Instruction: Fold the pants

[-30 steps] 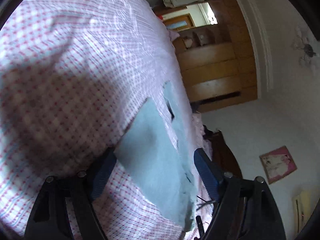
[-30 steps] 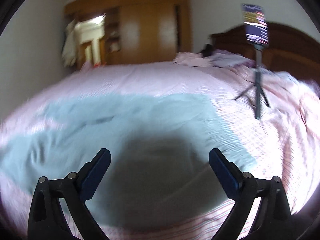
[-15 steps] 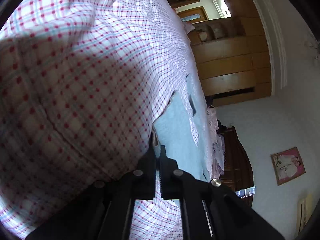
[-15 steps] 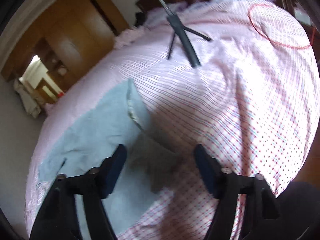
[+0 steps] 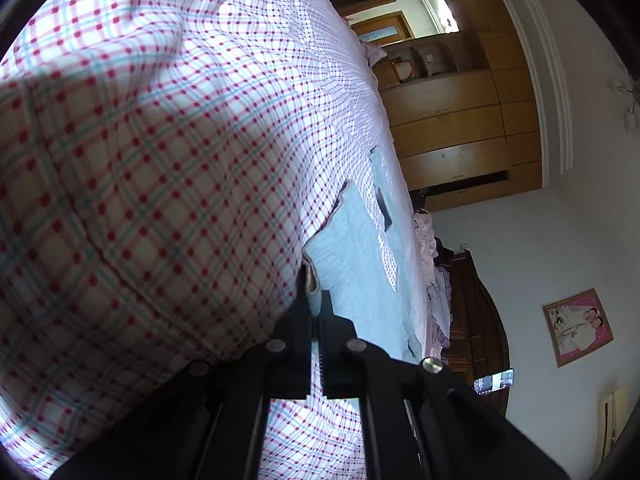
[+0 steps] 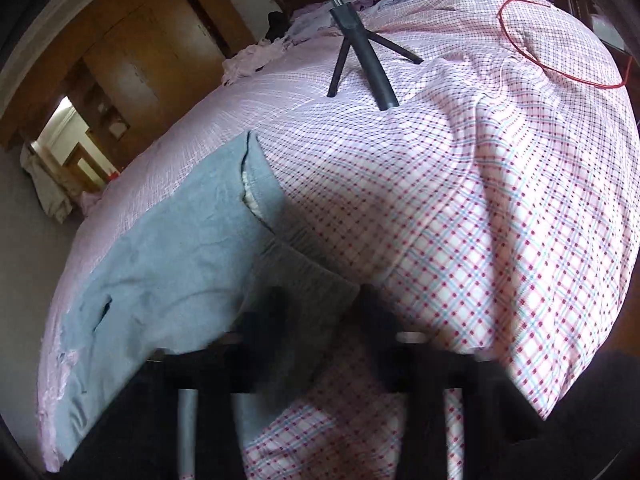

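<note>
Left tongs (image 5: 315,296): closed, the two fingers pressed together on a corner edge of the pants (image 5: 360,280), with a fold of the checked bedsheet (image 5: 160,160) bunched against them on the near side.

Right tongs (image 6: 320,308): blurred; jaws closing, with the ribbed waistband end of the pants (image 6: 168,272) between the fingers. Whether the pads already press on the cloth cannot be told.

Pants: light blue-grey, spread flat on the bedsheet, reaching from the tongs away toward the far edge of the bed. A dark slit shows in the cloth in both views.

Bedsheet: pink, red and blue check, rumpled; carries everything listed here.

Tripod (image 6: 360,52): dark legs standing on the bedsheet, beyond the pants and well apart from them.

Red cord (image 6: 560,68): a loop lying on the bedsheet, beyond the tripod.

Wooden wardrobe (image 5: 460,120): beyond the far edge of the bedsheet, against the wall.

Framed picture (image 5: 578,326): on the wall, well apart from the bedsheet.
</note>
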`<state>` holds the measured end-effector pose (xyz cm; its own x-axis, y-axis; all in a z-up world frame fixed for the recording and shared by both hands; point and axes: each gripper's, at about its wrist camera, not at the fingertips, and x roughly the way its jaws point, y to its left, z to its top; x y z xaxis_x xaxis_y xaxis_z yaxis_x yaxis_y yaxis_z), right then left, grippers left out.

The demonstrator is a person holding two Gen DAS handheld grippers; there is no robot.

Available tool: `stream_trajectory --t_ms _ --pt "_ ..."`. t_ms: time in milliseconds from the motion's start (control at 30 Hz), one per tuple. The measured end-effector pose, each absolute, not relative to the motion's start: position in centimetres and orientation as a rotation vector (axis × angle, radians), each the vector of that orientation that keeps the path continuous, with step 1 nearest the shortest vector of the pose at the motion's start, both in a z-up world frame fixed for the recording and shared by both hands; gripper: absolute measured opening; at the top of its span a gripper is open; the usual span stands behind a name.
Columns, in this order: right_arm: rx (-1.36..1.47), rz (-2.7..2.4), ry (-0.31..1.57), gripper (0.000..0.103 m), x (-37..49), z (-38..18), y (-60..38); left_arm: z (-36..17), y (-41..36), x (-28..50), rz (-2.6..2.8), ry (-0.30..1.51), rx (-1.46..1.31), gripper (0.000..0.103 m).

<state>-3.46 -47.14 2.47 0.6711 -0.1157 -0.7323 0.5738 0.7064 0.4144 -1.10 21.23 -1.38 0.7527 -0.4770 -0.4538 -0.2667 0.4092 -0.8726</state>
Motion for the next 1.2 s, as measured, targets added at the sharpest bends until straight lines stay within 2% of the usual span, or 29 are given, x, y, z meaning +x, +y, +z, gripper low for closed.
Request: stream_trajectory --t_ms 67,167,567,833,967,1200 --pt "0.725 -0.397 0.730 0.010 -3.7 2.5 -47.5 -1.4 21.3 -1.3 -0.150 0.750 -1.166 0.002" --pt "0.756 -0.361 0.722 0.005 -3.9 2.9 -47.8 -0.9 21.0 -0.9 -0.148 0.749 -1.151 0.002" --pt "0.918 -0.272 0.731 0.003 -2.9 4.2 -50.3 4.4 20.8 1.2 -0.104 0.704 -1.048 0.002" --pt "0.769 -0.165 0.628 0.003 2.5 12.0 -50.1 10.5 20.1 6.1 -0.093 0.632 -0.951 0.002" --pt "0.674 -0.189 0.735 0.003 10.1 13.2 -49.4 12.2 20.4 9.9 -0.056 0.644 -0.921 0.002" --pt "0.733 -0.217 0.956 0.003 17.8 9.9 -50.4 14.6 18.6 16.8 0.021 0.696 -0.833 0.002"
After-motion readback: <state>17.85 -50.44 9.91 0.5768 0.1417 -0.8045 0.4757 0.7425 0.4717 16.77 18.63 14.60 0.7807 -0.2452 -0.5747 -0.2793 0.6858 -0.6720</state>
